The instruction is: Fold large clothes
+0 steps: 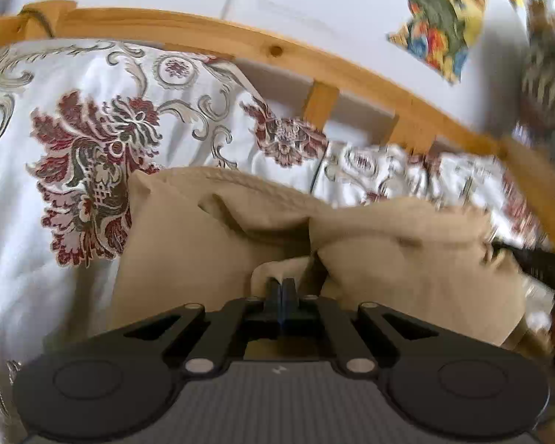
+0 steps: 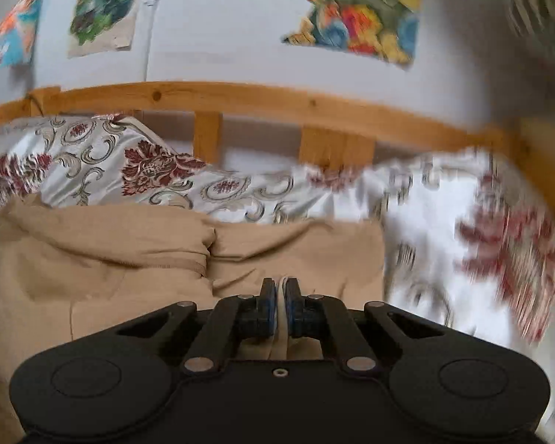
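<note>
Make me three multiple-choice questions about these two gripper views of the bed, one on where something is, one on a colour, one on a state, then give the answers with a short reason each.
1. Where does the garment lie?
A. On the patterned bedspread
B. On a wooden floor
C. Draped over the bed rail

2. What colour is the garment?
A. Dark blue
B. Tan
C. Bright green

3. How do the right gripper's fingers stand?
A. Wide open above the cloth
B. Closed on a fold of the garment
C. Closed on the bed rail

Answers:
1. A: the garment rests on the patterned bedspread, in front of the wooden bed rail.
2. B: its cloth is an even tan in both views.
3. B: a strip of cloth runs between the closed fingers of the right gripper. The left gripper is likewise closed on a bunch of the garment.
</note>
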`<move>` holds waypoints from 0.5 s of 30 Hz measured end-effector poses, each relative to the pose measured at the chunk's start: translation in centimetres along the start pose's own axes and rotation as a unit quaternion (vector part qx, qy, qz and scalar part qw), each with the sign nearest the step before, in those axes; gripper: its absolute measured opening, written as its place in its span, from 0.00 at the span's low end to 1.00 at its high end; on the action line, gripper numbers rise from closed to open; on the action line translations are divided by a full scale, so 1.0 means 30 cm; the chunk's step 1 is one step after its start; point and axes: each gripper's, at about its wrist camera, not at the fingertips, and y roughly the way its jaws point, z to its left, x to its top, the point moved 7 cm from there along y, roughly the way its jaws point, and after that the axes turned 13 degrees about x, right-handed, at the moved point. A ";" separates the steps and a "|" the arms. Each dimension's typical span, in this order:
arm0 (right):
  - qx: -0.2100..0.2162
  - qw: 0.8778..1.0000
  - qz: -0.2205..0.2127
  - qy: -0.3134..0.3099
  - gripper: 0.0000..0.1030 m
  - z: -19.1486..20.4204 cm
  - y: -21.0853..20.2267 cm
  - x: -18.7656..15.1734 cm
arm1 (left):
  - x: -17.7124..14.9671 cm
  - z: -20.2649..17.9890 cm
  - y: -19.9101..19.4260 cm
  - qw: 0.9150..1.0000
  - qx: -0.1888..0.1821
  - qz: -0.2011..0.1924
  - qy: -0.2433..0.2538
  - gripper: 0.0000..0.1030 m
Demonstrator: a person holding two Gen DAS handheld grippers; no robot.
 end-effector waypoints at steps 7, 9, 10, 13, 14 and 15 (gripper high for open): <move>-0.018 0.998 0.043 0.030 0.22 -0.044 0.041 -0.053 | -0.038 0.012 0.024 0.999 0.007 0.046 -0.009 0.13; -0.019 0.999 0.022 0.044 0.46 -0.047 -0.020 -0.034 | -0.030 0.039 -0.008 0.999 0.013 0.048 -0.014 0.27; -0.021 0.999 0.012 0.046 0.49 -0.047 -0.043 -0.016 | -0.021 0.049 -0.027 0.999 0.018 0.045 -0.016 0.34; -0.009 0.999 -0.018 0.034 0.60 -0.009 -0.085 0.047 | 0.025 0.049 -0.065 0.999 0.017 0.017 -0.034 0.51; 0.001 0.999 -0.022 0.031 0.66 0.016 -0.074 0.066 | 0.043 0.031 -0.068 0.999 0.013 0.009 -0.037 0.54; 0.012 0.999 -0.023 0.028 0.69 0.040 -0.054 0.077 | 0.058 0.004 -0.068 0.999 0.006 0.000 -0.034 0.60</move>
